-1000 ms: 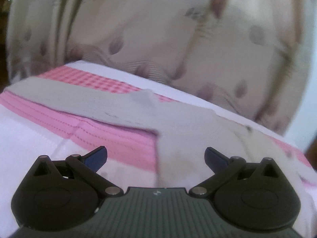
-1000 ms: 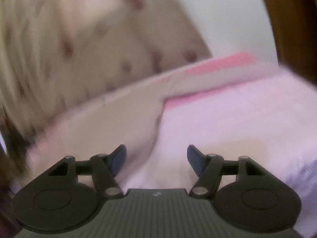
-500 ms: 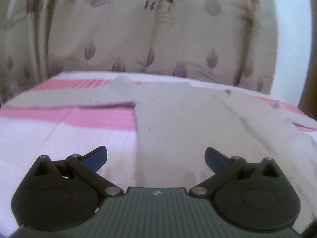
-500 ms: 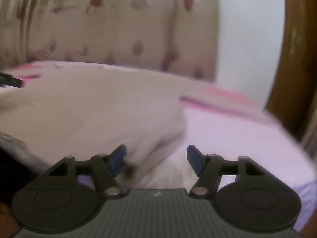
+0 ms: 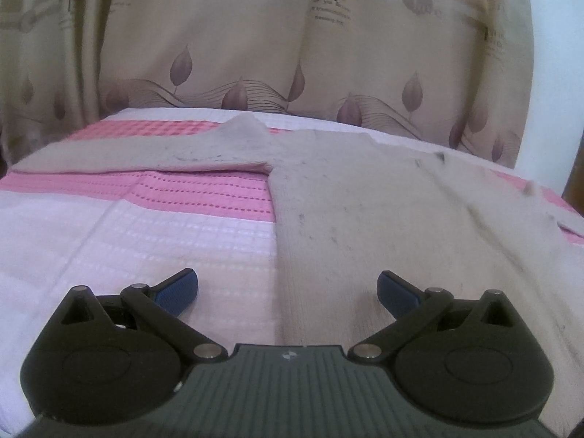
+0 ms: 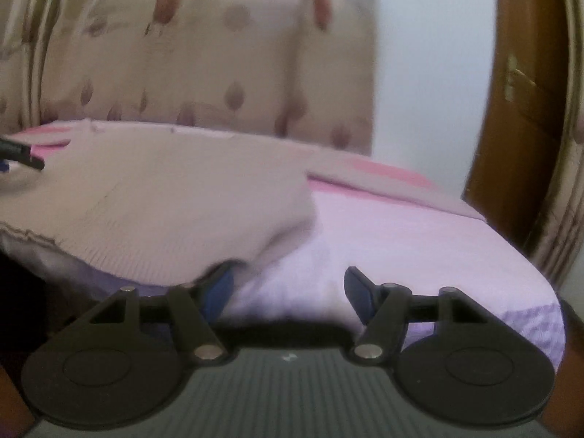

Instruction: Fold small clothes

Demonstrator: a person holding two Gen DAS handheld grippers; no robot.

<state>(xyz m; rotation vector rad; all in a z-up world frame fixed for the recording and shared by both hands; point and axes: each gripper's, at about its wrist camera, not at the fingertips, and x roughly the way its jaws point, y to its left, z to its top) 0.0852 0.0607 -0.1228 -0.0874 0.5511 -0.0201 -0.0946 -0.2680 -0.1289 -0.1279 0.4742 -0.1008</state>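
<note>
Left wrist view, left to right: pink-and-white bedspread [image 5: 120, 241] bare at left, with a pink checked band farther back. Beige sweater [image 5: 365, 200] spread flat on the bed, one sleeve [image 5: 120, 155] stretched out leftward across the pink band, body running from centre to right, dotted with dark specks. Beige leaf-print curtain [image 5: 255, 47] behind the bed. Left hand-held gripper [image 5: 287, 290] low over the sweater's near left edge, jaws wide, nothing between them; left pad over bare bedspread, right pad over knit.

Right wrist view, left to right, somewhat blurred: dark tip of the other gripper at the far left edge. Sweater [image 6: 175, 197] filling left and centre, ribbed hem hanging at the bed's near edge. Right hand-held gripper [image 6: 288, 290] at the hem's near right corner, jaws wide apart; left pad partly hidden behind the hem, touching or not cannot tell; right pad clear over bedspread [image 6: 419, 233]. White wall, then a brown wooden door [image 6: 525, 109] at right.
</note>
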